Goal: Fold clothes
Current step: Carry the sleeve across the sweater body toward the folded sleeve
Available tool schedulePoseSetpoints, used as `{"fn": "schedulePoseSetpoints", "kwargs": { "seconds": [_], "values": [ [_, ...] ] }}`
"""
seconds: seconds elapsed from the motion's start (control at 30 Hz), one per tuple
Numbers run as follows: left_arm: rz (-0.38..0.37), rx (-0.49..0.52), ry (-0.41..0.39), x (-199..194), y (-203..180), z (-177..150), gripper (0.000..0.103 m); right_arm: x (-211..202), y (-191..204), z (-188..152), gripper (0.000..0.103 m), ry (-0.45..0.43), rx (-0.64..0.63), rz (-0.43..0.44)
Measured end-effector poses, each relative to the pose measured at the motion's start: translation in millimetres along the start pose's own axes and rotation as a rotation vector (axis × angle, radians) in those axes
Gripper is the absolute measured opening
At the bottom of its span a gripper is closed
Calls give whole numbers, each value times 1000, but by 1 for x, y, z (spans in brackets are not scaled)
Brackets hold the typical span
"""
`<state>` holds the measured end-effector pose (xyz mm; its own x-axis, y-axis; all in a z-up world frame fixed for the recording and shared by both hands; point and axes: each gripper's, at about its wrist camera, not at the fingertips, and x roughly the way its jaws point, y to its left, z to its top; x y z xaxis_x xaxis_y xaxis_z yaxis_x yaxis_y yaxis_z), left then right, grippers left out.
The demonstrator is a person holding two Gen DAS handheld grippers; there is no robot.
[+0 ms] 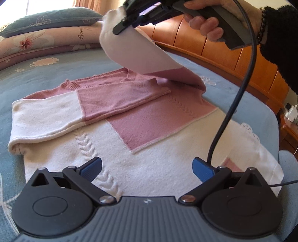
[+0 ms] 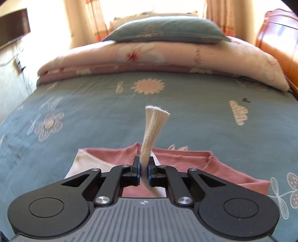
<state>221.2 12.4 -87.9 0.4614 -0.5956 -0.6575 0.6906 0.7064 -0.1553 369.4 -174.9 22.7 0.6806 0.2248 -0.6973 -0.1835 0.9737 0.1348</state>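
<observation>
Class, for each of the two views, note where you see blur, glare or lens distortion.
Left wrist view: the lifted sleeve is motion-blurred, the window corner is washed out, and the headboard bows from the fisheye. Right wrist view: the window is blown out, the bedsheet smears with motion, and the cuff stays fairly sharp.

Daylight came from window behind curtains, blown out to white in right wrist view; warm glare washed wall and upper frame; bed sheet evenly lit, shadows soft; motion blur smeared sheet flowers at left edge of right wrist view; lifted sleeve slightly blurred in left wrist view; fisheye bent headboard and darkened corners; sweater fairly sharp.
</observation>
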Motion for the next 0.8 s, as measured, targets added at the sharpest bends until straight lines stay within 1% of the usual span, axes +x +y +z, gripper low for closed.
{"fn": "schedulePoseSetpoints", "kwargs": {
  "seconds": [0.1, 0.17, 0.27, 0.37, 0.57, 0.67, 0.77, 0.8],
  "values": [
    [26, 18, -2, -4, 5, -1, 102, 12, 10, -4, 9, 31, -39, 6],
    [13, 10, 18, -4, 9, -1, 102, 19, 15, -7, 9, 51, -63, 12],
    [9, 51, 44, -4, 7, -3, 102, 28, 24, -12, 9, 81, -90, 21],
    [6, 115, 64, -5, -1, -7, 102, 35, 32, -18, 9, 108, -126, 34],
    [-43, 182, 56, -7, -18, -8, 102, 45, 53, -27, 9, 131, -198, 45],
    [-45, 201, 65, -5, -22, -10, 102, 55, 62, -30, 9, 149, -228, 42],
    [-43, 204, 70, -4, -24, -10, 102, 68, 68, -35, 14, 186, -255, 24],
    [-45, 202, 69, -4, -24, -10, 102, 72, 68, -37, 20, 200, -252, 25]
  ]
}}
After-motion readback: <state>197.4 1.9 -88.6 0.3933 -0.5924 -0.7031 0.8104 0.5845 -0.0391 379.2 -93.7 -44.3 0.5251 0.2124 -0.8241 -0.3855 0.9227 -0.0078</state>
